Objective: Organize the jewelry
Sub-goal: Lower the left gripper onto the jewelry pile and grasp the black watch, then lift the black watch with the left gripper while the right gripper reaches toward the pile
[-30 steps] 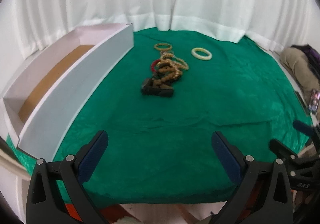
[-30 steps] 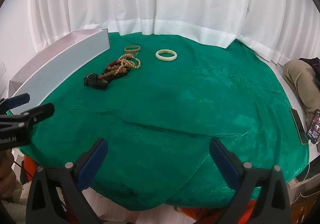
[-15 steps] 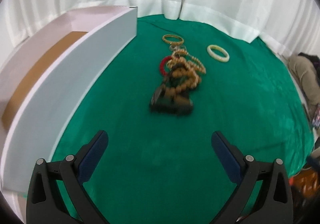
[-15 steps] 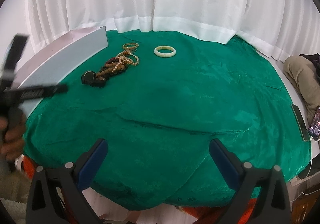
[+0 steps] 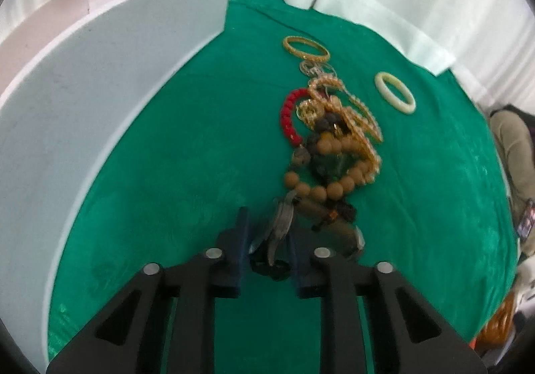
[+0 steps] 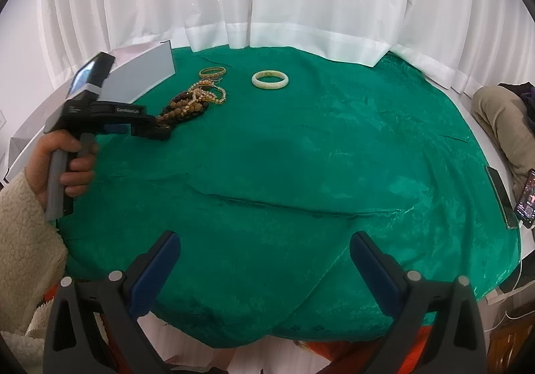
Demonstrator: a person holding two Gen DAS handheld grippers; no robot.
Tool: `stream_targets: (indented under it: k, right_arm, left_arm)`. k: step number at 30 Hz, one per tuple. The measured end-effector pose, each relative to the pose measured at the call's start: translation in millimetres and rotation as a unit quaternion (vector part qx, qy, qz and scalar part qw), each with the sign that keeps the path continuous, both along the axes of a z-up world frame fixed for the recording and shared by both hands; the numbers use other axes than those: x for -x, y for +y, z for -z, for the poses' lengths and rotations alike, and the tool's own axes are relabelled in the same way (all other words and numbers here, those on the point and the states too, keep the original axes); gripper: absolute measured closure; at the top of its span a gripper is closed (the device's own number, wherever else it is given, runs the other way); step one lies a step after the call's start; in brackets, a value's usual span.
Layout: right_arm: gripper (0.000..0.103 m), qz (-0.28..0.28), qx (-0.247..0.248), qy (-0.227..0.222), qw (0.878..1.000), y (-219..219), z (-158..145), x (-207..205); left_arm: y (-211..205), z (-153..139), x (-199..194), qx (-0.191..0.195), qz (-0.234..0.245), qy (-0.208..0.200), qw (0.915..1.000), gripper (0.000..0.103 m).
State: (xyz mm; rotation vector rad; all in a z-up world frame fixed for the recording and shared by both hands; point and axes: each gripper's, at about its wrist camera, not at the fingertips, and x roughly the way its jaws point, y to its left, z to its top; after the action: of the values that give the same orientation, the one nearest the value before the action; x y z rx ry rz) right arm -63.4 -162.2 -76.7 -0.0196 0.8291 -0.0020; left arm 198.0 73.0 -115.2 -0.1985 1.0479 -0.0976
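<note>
Jewelry lay in a tangled pile on the green cloth, reaching away from the left gripper, whose jaws had just been closing and now pinched the dark watch at the near end of the pile. This piece looked stiff and a little heavy, so the band seemed a good place to hold. The wooden beads and gold chains beyond looked loose and limp and could drag along. The box stood to the left. The right gripper hung spread and empty, well apart from the pile.
</note>
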Motion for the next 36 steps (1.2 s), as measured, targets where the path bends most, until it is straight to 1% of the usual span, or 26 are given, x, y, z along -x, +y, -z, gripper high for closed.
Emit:
stream_targets:
  k: [3,10,12,18,22,27,30,32,34,36]
  right_arm:
    - [0.000,-0.002,0.000,0.000,1.000,0.8,0.6,-0.7]
    - [0.000,-0.005,0.000,0.006,1.000,4.2,4.0,-3.6]
    - [0.000,-0.006,0.001,0.007,1.000,5.9,3.8,-3.9]
    - [0.000,-0.010,0.004,0.007,1.000,9.9,3.0,-3.6]
    - [0.000,-0.006,0.002,0.002,1.000,9.5,2.0,-4.2]
    - [0.000,-0.010,-0.001,0.014,1.000,12.2,6.2,-12.9]
    - [0.000,-0.023,-0.016,0.006,1.000,13.1,-1.0,-25.0]
    - [0.000,-0.041,-0.053,-0.008,0.998,9.7,-8.6,-42.5]
    - [0.000,-0.052,-0.080,-0.011,0.995,7.0,-11.5,-69.1]
    - [0.000,-0.060,-0.100,-0.004,0.993,9.8,-8.4,-106.2]
  left_arm:
    - [-3.3,-8.9,20.8,-0.010,0.009,-0.018,0.9997,0.086]
    - [7.8,-28.3,59.3,0.021,0.007,-0.035,0.9991,0.086]
    - [11.1,-31.0,67.6,0.025,-0.001,-0.038,0.9990,0.086]
    - [18.4,-41.7,90.3,0.028,0.000,-0.059,0.9978,0.086]
    - [26.7,-41.0,104.9,0.027,-0.003,-0.073,0.9970,0.086]
    - [37.3,-28.4,109.6,0.028,-0.013,-0.066,0.9973,0.086]
    - [41.4,-23.7,110.3,0.026,-0.018,-0.066,0.9973,0.086]
    - [42.1,-21.5,111.6,0.020,-0.019,-0.067,0.9974,0.086]
    - [42.3,-19.9,113.3,0.013,-0.019,-0.067,0.9975,0.086]
    - [43.7,-19.3,115.5,0.012,-0.020,-0.068,0.9974,0.086]
